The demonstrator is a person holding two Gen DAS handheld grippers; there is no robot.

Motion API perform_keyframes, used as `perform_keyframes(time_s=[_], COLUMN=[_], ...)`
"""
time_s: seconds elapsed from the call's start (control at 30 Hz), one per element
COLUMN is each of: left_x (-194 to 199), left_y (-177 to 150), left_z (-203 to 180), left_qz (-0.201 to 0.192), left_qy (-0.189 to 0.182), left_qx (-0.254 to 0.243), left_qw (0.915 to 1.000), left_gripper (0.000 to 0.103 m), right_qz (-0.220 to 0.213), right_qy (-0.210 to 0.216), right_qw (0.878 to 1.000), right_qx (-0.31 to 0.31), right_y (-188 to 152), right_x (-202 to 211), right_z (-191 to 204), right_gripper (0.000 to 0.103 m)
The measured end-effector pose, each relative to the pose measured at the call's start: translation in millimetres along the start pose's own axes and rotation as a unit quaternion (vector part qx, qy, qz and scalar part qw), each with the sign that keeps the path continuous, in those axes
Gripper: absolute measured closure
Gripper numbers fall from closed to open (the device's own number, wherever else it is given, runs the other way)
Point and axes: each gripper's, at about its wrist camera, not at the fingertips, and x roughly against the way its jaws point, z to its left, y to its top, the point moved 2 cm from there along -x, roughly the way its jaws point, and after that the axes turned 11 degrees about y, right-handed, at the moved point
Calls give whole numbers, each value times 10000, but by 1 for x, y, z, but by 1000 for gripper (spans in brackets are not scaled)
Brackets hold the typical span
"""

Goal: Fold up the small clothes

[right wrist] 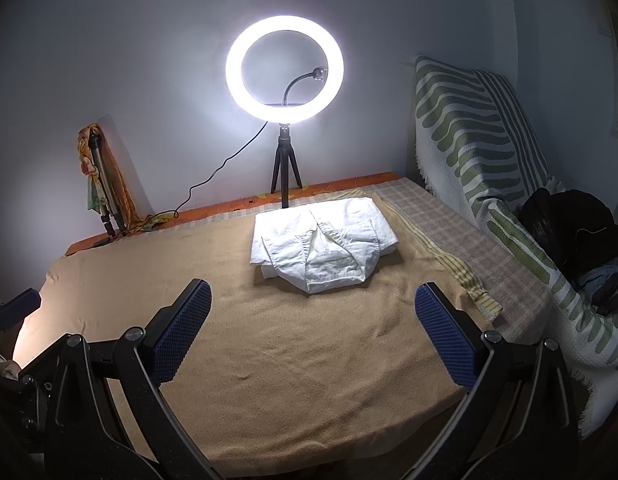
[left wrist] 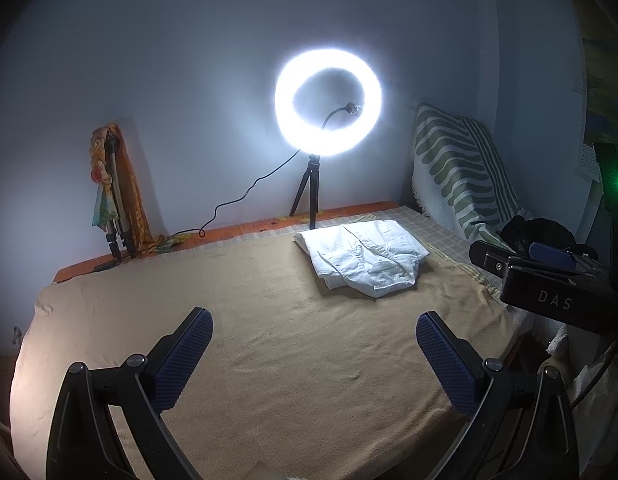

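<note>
A small white garment (left wrist: 363, 258) lies folded into a compact bundle on the tan cloth (left wrist: 269, 340) at the far middle of the table; it also shows in the right wrist view (right wrist: 323, 242). My left gripper (left wrist: 314, 354) is open and empty, held above the near part of the cloth, well short of the garment. My right gripper (right wrist: 312, 332) is open and empty, also near the front, with the garment straight ahead between its fingers. The right gripper's body (left wrist: 557, 280) shows at the right edge of the left wrist view.
A lit ring light (right wrist: 284, 69) on a small tripod stands behind the garment, its cable trailing left. A folded tripod wrapped in orange cloth (right wrist: 105, 184) leans on the wall. A green-striped blanket (right wrist: 481, 152) and dark clothes (right wrist: 573, 224) lie at right.
</note>
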Motion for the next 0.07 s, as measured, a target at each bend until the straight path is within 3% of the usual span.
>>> perform_keyframes(time_s=[0.07], left_x=[0], left_y=[0], left_z=[0], left_qz=[14], left_qy=[-29], left_qx=[17], left_qw=[10000], left_gripper=[0], right_qz=[5], right_qy=[1], right_qw=[10000], right_qx=[-3], right_y=[-1], right_x=[0], right_z=[0], right_gripper=[0])
